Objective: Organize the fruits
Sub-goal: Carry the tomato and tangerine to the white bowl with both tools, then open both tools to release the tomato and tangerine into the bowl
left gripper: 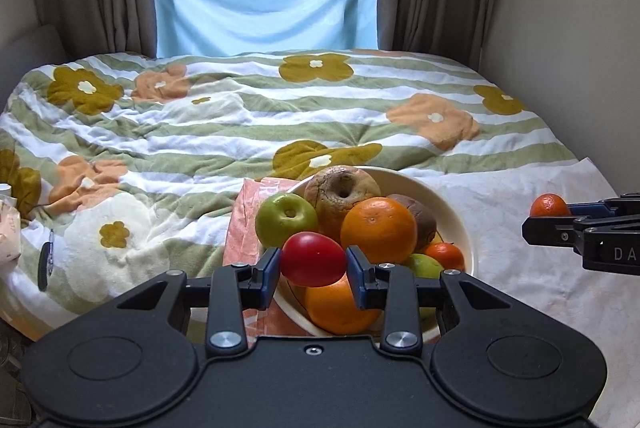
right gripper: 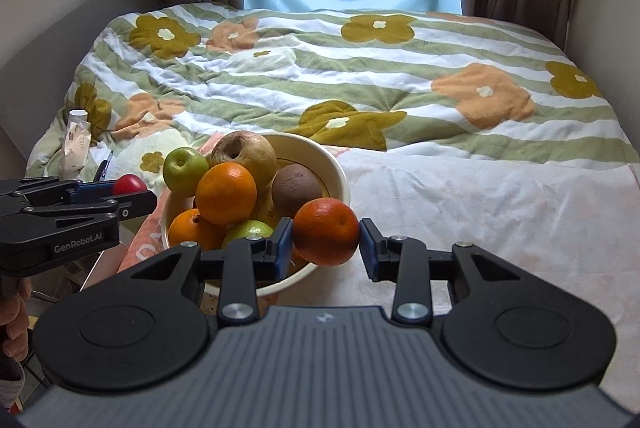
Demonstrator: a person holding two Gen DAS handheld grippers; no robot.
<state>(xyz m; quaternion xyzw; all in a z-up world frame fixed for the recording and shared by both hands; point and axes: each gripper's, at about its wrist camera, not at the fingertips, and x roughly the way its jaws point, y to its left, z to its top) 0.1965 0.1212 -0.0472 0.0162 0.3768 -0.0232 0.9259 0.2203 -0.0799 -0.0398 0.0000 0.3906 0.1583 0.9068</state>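
A cream bowl (left gripper: 460, 212) on the bed holds a green apple (left gripper: 285, 218), a brown wrinkled apple (left gripper: 340, 190), a large orange (left gripper: 378, 230), a dark brown fruit (left gripper: 420, 218) and more below. My left gripper (left gripper: 313, 260) is shut on a red fruit (left gripper: 313, 258) above the bowl's near left rim. My right gripper (right gripper: 326, 232) is shut on a small orange (right gripper: 326, 231) over the bowl's (right gripper: 340, 168) right rim. The right gripper also shows in the left wrist view (left gripper: 550, 214), the left gripper in the right wrist view (right gripper: 128, 190).
The bowl sits on an orange patterned cloth (left gripper: 244, 224). A white sheet (right gripper: 480, 204) lies right of it over a flowered duvet (right gripper: 320, 68). A tissue packet (right gripper: 76, 144) and a pen (left gripper: 46, 260) lie at the left. Curtains and walls stand behind.
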